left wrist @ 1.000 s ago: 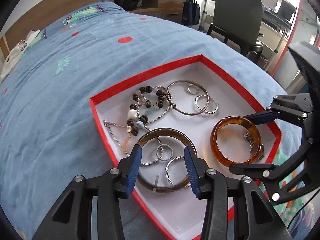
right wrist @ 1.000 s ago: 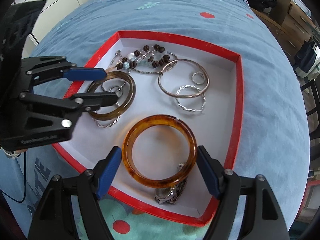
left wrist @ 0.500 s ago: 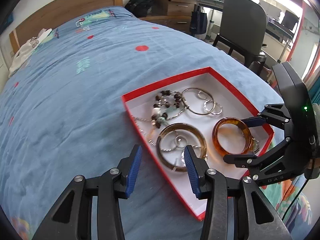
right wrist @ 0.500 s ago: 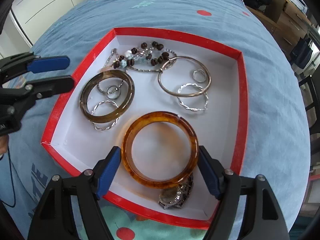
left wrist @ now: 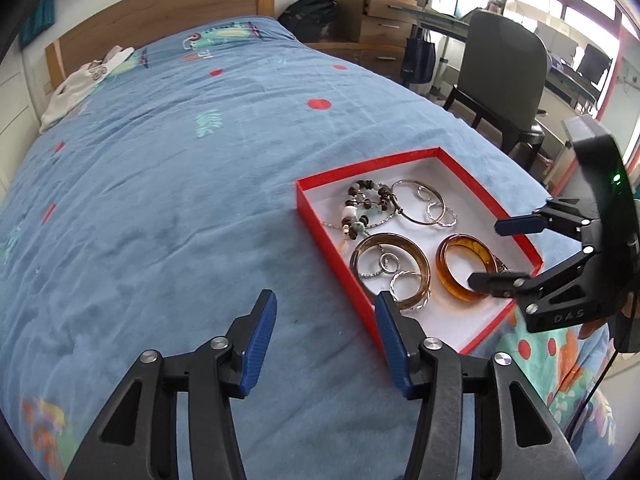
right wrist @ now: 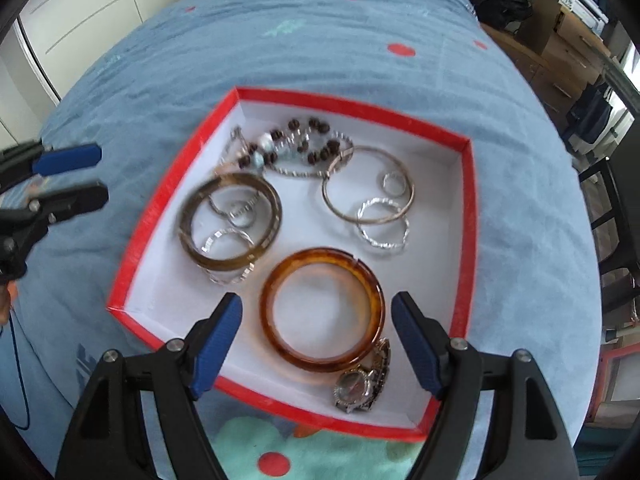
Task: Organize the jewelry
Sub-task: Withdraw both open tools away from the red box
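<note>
A red box (right wrist: 468, 216) with a white inside lies on the blue bedspread; it also shows in the left wrist view (left wrist: 332, 256). In it lie an amber bangle (right wrist: 276, 340), a brown bangle (right wrist: 188, 240), a thin metal hoop (right wrist: 402, 170), silver rings (right wrist: 382, 242), a beaded necklace (right wrist: 296, 148) and a watch (right wrist: 358, 388). My right gripper (right wrist: 318, 344) is open and empty, hovering over the amber bangle (left wrist: 442, 272). My left gripper (left wrist: 326, 336) is open and empty, over the bedspread left of the box's near-left wall.
The bedspread (left wrist: 160, 200) stretches far left and back to a wooden headboard (left wrist: 160, 4). A white cloth (left wrist: 80, 88) lies near the headboard. A dark chair (left wrist: 504, 80) and a desk with drawers (left wrist: 376, 12) stand beyond the bed's right side.
My left gripper has pulled back and left out of the box, from over the brown bangle to over the bedspread. My right gripper has risen slightly and stays over the amber bangle.
</note>
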The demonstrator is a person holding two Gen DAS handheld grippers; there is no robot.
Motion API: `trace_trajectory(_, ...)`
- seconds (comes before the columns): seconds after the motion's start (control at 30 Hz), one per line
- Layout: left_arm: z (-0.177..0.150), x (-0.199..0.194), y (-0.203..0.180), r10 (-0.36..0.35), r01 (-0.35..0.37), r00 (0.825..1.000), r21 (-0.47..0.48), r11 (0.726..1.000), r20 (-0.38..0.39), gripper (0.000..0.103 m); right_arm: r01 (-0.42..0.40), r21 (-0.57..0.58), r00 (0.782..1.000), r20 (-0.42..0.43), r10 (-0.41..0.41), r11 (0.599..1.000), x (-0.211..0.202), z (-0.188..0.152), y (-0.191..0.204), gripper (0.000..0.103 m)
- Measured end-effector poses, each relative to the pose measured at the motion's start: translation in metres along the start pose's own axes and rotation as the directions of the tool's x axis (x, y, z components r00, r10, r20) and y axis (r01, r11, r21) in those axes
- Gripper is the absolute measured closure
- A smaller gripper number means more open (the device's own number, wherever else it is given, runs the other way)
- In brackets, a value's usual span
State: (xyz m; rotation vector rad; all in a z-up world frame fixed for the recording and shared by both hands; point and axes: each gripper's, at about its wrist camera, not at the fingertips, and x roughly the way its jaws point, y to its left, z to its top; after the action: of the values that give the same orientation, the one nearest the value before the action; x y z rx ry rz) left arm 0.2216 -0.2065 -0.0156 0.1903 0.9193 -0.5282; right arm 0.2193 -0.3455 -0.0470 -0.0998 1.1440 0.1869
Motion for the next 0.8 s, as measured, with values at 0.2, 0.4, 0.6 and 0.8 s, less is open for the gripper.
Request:
trace_trajectory(0.2, -0.019, -0.034, 0.004, 0.045, -0.043, 0.998, -0.073, 0.996, 0.035, 0.034, 0.02, 0.058, 0.998, 0.053, -0.023, 0.998, -0.038, -0.01, 0.014, 0.027)
trace_trajectory(0.4, -0.044, -0.069, 0.001, 0.126, -0.113, 0.989, -0.159, 0.981, 0.074, 0.024, 0.041, 0.15, 0.994, 0.092, -0.055, 0.988, -0.064, -0.036, 0.036, 0.027)
trace_trajectory(0.6, -0.061, -0.088, -0.01, 0.177, -0.157, 0.979, -0.185, 0.97, 0.096, 0.022, 0.04, 0.238, 0.989, 0.131, -0.073, 0.97, -0.079, -0.066, 0.05, 0.027)
trace_trajectory(0.8, -0.07, -0.101, -0.027, 0.191, -0.163, 0.973, -0.201, 0.966, 0.13, 0.018, 0.059, 0.262, 0.979, 0.174, -0.108, 0.963, -0.091, -0.085, 0.063, 0.027)
